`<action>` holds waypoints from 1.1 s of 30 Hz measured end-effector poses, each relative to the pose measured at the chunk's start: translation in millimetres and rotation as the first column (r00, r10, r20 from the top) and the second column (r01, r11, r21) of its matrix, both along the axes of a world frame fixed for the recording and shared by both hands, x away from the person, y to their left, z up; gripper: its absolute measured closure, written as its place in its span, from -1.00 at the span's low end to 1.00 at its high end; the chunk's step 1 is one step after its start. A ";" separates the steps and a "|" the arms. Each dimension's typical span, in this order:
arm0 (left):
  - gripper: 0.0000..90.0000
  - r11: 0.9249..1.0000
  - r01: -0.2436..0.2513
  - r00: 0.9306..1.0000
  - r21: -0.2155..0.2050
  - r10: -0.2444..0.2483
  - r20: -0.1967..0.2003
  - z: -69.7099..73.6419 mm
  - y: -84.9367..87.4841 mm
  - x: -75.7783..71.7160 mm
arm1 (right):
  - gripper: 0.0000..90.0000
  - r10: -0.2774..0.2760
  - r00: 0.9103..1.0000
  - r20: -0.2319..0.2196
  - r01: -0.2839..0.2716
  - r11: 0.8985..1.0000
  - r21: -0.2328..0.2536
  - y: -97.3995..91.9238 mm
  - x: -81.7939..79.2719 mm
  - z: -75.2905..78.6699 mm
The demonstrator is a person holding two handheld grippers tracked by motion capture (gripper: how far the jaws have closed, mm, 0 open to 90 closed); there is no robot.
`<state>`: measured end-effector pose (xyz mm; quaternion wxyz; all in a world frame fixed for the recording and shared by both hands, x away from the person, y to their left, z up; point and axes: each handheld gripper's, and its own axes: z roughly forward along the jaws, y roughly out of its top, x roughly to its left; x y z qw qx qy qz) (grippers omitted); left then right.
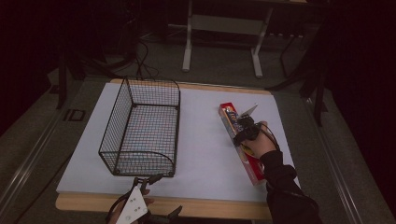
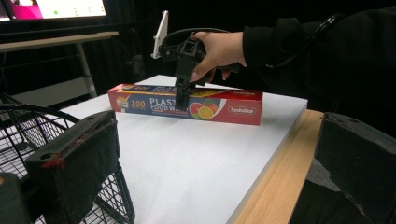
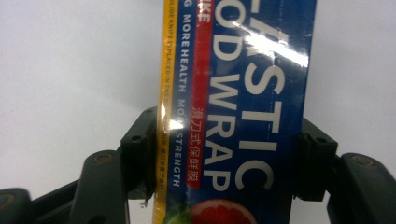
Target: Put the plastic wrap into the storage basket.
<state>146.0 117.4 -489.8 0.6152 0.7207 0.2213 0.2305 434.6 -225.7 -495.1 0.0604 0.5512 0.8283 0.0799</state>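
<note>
Red and blue cardboard, glossy under the light: the box of plastic food wrap (image 1: 242,142) lies flat on the white table top (image 1: 205,140) at about three o'clock from the table's middle, its long axis running from roughly eleven o'clock at the far end to five o'clock at the near end. My right gripper (image 1: 246,129) stands over it from above, a little beyond the box's middle, and in the right gripper view both pads press on the box's long sides, so my jaws are closed across its short width and have it clamped (image 3: 243,154). The grip crosses the long axis squarely, which I judge will keep the box from swinging when lifted. The wire basket (image 1: 142,128) sits well apart at nine o'clock from the box, its own length nearly parallel to it; carrying the box there would mean travel towards nine o'clock with little turning. My right hand is plainly the nearer one. My left gripper (image 1: 148,179) waits at the table's near edge, just beside the basket's near corner, its jaws spread wide and holding nothing (image 2: 201,154).
</note>
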 end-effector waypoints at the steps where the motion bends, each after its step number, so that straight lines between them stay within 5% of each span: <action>1: -0.99 1.000 0.000 1.000 0.000 0.000 0.000 0.1 0.2 0.0 | -0.14 -0.004 1.000 -0.001 0.004 1.000 0.000 0.3 0.2 0.9; 17: -0.99 1.000 -0.004 1.000 -0.001 0.004 0.000 0.1 0.4 0.4 | -0.12 -0.049 0.993 0.104 0.043 0.997 0.067 -6.9 -3.6 29.7; 33: -0.99 1.000 -0.003 1.000 0.000 0.003 -0.002 -0.2 0.1 0.7 | -0.12 -0.033 0.976 0.216 0.000 0.989 0.148 -2.8 -16.4 73.4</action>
